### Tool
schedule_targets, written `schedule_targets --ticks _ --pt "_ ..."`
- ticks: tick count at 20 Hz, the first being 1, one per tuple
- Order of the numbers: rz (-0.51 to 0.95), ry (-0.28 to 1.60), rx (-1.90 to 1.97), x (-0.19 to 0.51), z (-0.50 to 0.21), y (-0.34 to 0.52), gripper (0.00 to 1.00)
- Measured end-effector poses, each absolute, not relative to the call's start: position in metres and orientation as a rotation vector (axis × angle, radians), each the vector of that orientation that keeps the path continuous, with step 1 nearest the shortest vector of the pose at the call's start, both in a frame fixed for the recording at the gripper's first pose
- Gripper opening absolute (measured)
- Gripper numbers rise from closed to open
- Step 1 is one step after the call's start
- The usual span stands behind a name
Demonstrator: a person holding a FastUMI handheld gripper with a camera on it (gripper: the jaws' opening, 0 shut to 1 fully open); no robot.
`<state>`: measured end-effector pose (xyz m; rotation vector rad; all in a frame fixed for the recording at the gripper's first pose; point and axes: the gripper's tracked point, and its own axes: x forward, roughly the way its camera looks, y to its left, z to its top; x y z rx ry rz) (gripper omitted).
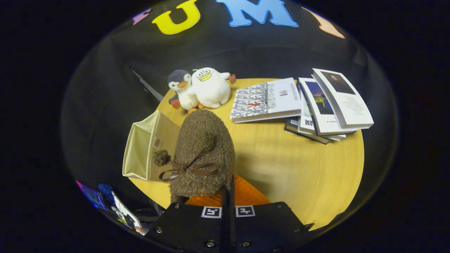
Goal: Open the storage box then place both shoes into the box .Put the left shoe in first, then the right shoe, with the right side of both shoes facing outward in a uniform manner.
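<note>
A brown fuzzy shoe (204,151) with a brown ribbon bow and pom-poms hangs just ahead of my fingers, toe pointing away, its orange lining showing at the heel. My gripper (227,196) is shut on the thin rim of the shoe's opening, the two fingers nearly touching. The beige fabric storage box (139,151) stands open on the round wooden table (299,168), just left of the shoe and partly hidden behind it. I cannot tell whether this is the left or the right shoe.
Two plush toys, a penguin and a white duck (204,88), sit at the table's far side beyond the shoe. A patterned book (267,100) and a fanned stack of books (327,105) lie at the far right. Bare tabletop lies to the right of the fingers.
</note>
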<state>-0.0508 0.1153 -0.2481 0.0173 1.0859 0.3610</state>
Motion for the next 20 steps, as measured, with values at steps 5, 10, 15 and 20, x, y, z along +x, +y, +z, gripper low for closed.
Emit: schedule_targets --ticks 5,10,15,20 --pt "0.476 1.045 -0.037 -0.031 -0.224 0.185 0.0" --pt "0.579 1.011 -0.114 -0.019 -0.214 0.251 0.0" --pt "0.673 1.025 -0.198 -0.013 -0.23 0.327 0.0" --pt "0.74 1.049 -0.302 -0.007 -0.268 0.386 0.0"
